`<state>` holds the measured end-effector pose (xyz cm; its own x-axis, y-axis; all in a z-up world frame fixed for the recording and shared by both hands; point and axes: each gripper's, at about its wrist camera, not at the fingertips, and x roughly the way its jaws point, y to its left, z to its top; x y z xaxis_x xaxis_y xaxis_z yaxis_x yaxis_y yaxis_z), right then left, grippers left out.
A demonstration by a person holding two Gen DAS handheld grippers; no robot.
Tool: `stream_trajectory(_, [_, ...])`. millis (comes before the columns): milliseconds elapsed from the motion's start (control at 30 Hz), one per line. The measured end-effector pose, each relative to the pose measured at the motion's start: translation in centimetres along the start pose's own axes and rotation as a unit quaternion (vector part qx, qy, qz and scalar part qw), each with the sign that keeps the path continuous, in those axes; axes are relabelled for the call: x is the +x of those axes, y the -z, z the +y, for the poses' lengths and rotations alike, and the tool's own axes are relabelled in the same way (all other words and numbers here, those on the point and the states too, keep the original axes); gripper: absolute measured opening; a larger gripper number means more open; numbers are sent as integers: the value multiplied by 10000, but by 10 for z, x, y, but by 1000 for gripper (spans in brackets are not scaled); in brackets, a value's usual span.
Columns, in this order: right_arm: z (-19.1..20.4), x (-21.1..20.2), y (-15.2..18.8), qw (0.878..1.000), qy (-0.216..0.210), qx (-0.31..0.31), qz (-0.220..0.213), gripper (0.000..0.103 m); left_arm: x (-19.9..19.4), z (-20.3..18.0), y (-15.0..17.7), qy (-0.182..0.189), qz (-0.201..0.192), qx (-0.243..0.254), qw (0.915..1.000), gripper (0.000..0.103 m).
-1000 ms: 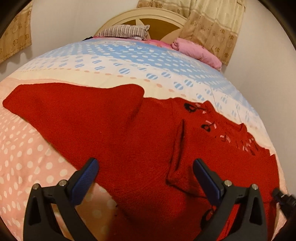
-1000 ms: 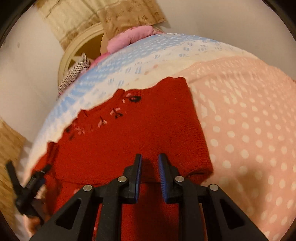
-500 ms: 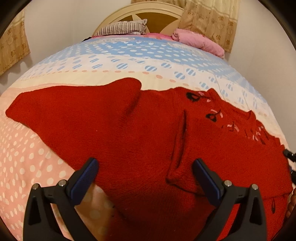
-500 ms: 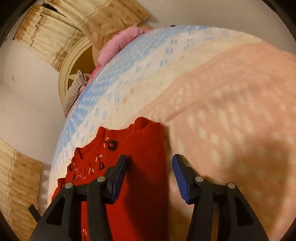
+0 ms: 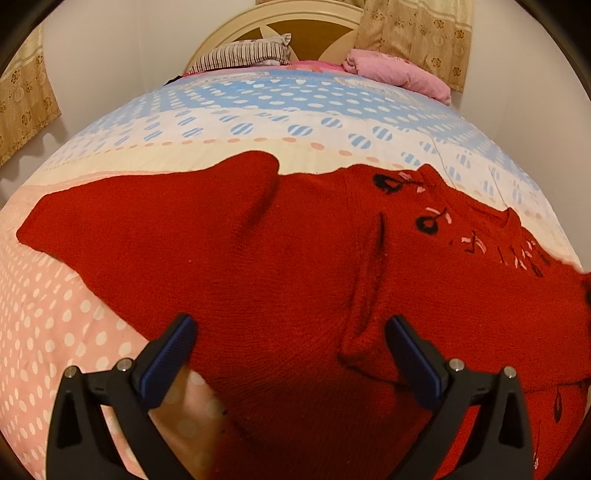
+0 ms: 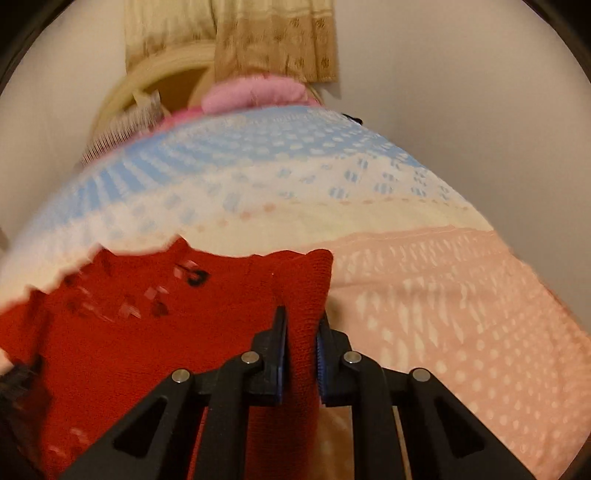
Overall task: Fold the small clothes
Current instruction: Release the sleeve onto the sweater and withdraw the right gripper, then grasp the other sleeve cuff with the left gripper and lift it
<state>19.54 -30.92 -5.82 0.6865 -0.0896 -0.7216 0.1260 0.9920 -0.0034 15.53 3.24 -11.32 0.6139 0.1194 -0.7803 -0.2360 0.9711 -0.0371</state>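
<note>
I have a red knitted sweater [image 5: 295, 266] spread across the near half of the bed, on a dotted bedspread [image 5: 258, 107] banded in blue, cream and pink. In the left wrist view my left gripper [image 5: 291, 354] stands wide, its blue pads well apart above the sweater's near part, pressing on nothing; a raised fold of the knit runs up from just inside the right pad. One sleeve reaches out to the left over the pink band, and black and pink embroidery [image 5: 428, 221] marks the cloth toward the far right. In the right wrist view my right gripper [image 6: 300, 354] has just been closing, and its jaws stand narrow, pinched on a bunched edge of the sweater [image 6: 147, 332] that rises between the pads; this view is blurred. To the right of that pinch lies bare pink bedspread [image 6: 443, 314]. At the far end I see a striped pillow [image 5: 243, 57], a pink pillow [image 5: 399, 74], a cream headboard [image 5: 280, 14] and patterned curtains [image 5: 413, 33].
</note>
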Motion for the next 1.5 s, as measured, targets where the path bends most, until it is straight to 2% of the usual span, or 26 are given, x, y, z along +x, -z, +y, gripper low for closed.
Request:
stream_trajectory(133, [-10, 43, 9, 9984, 61, 204, 518, 14, 0, 0, 0, -7, 6, 9, 10000, 103])
stream_trajectory(200, [-17, 41, 6, 9982, -31, 339, 488, 25, 0, 0, 0, -5, 6, 8, 10000, 103])
stream_trajectory(267, [-22, 36, 3, 9978, -96, 404, 510, 30, 0, 0, 0, 3, 5, 4, 10000, 103])
stream_trajectory(300, [-23, 30, 2, 9977, -119, 460, 478, 30, 0, 1, 0, 30, 3, -13, 10000, 103])
stream_trajectory(367, [-28, 3, 3, 9972, -138, 727, 134, 32, 0, 0, 0, 65, -3, -37, 10000, 103])
stream_trajectory(433, [-23, -26, 6, 9960, -101, 863, -220, 44, 0, 0, 0, 58, 6, -30, 10000, 103])
stream_trajectory(467, [-17, -40, 9, 9952, -145, 891, -375, 51, 0, -1, 0, 47, 15, -22, 10000, 103])
stream_trajectory(533, [0, -62, 18, 9935, -408, 870, -607, 52, 0, -1, -1, 37, 33, -15, 10000, 103])
stream_trajectory(667, [50, -65, 35, 9963, -650, 371, -421, 52, 0, 0, -1, 107, 105, 49, 9999, 103])
stream_trajectory(733, [68, -54, 45, 9967, -752, 202, -217, 52, -5, 5, -3, 354, 239, 308, 9986, 103])
stream_trajectory(800, [79, -44, 55, 9969, -778, 122, 2, 52, -21, 25, -2, 584, 26, 185, 9981, 103])
stream_trajectory(867, [85, -26, 69, 9973, -683, 20, 259, 52, -36, 55, -1, 513, -260, -143, 9982, 103])
stream_trajectory(933, [87, -21, 78, 9977, -624, -16, 251, 52, -47, 94, -4, 431, -486, -537, 9964, 103])
stream_trajectory(1000, [88, -24, 76, 9979, -617, -8, 199, 52, -52, 131, -10, 234, -637, -908, 9936, 103])
stream_trajectory(1133, [90, -22, 78, 9979, -600, -83, 213, 55, -56, 221, -30, -391, -925, -1763, 9792, 103])
stream_trajectory(1233, [89, -22, 79, 9977, -638, -66, 206, 57, -51, 268, -41, -596, -1009, -2265, 9669, 102])
stream_trajectory(1300, [88, -21, 77, 9973, -695, -47, 214, 59, -41, 297, -47, -590, -1001, -2620, 9580, 95])
stream_trajectory(1367, [89, -20, 77, 9971, -725, -43, 222, 60, -29, 312, -48, -560, -967, -2793, 9537, 88])
stream_trajectory(1433, [90, -19, 76, 9972, -715, -58, 229, 61, -8, 327, -53, -531, -732, -2937, 9516, 83])
stream_trajectory(1500, [91, -18, 76, 9973, -694, -83, 235, 61, 7, 336, -52, -373, -513, -3133, 9475, 74])
